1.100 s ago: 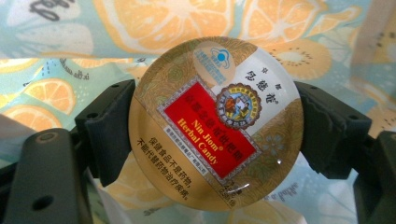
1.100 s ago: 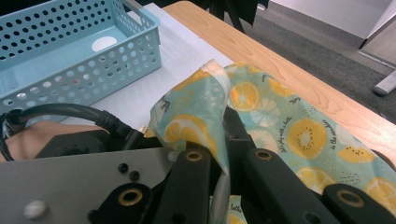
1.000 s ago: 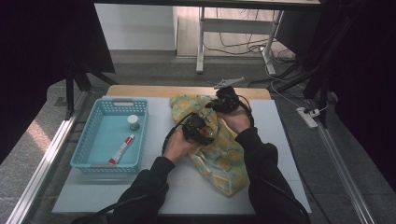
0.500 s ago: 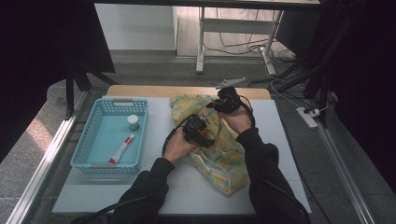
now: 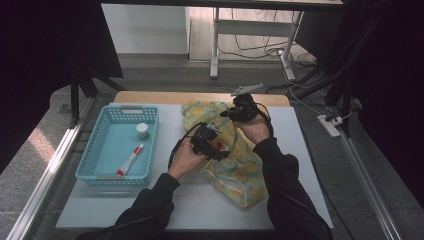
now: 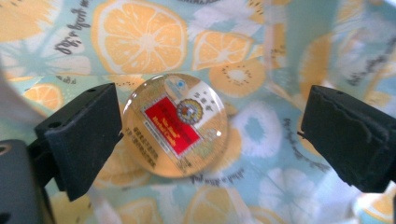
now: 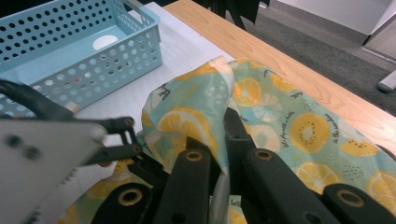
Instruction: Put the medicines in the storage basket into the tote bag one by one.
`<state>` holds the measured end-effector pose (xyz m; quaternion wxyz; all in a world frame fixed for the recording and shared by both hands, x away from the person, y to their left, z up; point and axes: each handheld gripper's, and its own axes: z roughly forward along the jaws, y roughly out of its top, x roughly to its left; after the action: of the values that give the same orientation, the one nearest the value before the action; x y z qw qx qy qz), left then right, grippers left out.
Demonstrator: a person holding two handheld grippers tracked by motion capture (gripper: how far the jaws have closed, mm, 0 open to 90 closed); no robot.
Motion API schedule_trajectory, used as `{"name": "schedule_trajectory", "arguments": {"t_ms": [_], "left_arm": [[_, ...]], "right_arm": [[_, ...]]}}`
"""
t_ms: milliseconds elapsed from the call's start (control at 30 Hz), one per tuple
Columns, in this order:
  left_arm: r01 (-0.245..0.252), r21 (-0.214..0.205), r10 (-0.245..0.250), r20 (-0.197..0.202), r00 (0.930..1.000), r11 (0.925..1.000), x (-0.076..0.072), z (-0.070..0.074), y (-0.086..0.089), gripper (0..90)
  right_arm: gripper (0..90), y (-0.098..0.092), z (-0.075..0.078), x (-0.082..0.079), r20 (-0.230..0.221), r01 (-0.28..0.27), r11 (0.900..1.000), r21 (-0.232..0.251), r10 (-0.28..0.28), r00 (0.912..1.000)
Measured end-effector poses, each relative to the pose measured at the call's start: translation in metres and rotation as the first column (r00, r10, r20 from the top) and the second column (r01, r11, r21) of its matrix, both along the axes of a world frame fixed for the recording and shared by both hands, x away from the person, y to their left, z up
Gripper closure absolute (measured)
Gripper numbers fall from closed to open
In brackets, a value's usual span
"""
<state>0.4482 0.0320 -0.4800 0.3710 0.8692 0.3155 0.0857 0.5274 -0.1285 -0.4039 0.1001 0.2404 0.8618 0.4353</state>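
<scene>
My left gripper has just been opening around a glossy round tin on the lemon-print bag; my right gripper pinches the bag's thin fabric edge.

Black long sleeves cover both of the person's forearms down to the wrists. Each hand carries a black two-jaw gripper: the left gripper bears a small red mark and trails a looping black cable. The right gripper has a grey three-cornered plate, and brass-ringed screw holes dot its jaw arms.
</scene>
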Motion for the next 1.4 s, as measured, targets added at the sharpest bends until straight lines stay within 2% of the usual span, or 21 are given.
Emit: {"name": "schedule_trajectory", "arguments": {"t_ms": [100,300,533,733,1067,1400], "left_arm": [[-0.004,-0.034,0.004,-0.001,1.0,0.9994,-0.007,0.008,0.008,4.2],[-0.014,-0.047,0.015,0.012,0.9998,0.9988,-0.023,0.023,0.024,2.6],[-0.033,-0.065,0.034,0.018,0.9993,0.9974,-0.037,0.033,0.044,2.4],[-0.034,-0.047,0.036,0.03,0.9989,0.9983,-0.047,0.038,0.057,1.9],[-0.039,-0.07,0.04,0.011,0.9992,0.9968,-0.058,0.039,0.083,1.4],[-0.056,-0.098,0.056,-0.008,0.9984,0.9936,-0.067,0.038,0.105,0.0]], "right_arm": [[89.4,0.001,0.0,-0.002,0.0,-0.008,1.0,0.002,0.008,1.0],[89.4,0.002,0.002,-0.006,-0.004,-0.023,0.9997,0.004,0.023,0.9997],[89.4,0.003,0.006,-0.011,-0.001,-0.043,0.999,0.013,0.043,0.9991],[89.4,0.004,0.01,-0.015,0.0,-0.057,0.9982,0.02,0.057,0.9983],[89.3,0.007,0.013,-0.022,0.004,-0.078,0.9967,0.024,0.078,0.997],[89.3,0.006,0.012,-0.023,0.002,-0.075,0.9969,0.022,0.075,0.9972]]}}
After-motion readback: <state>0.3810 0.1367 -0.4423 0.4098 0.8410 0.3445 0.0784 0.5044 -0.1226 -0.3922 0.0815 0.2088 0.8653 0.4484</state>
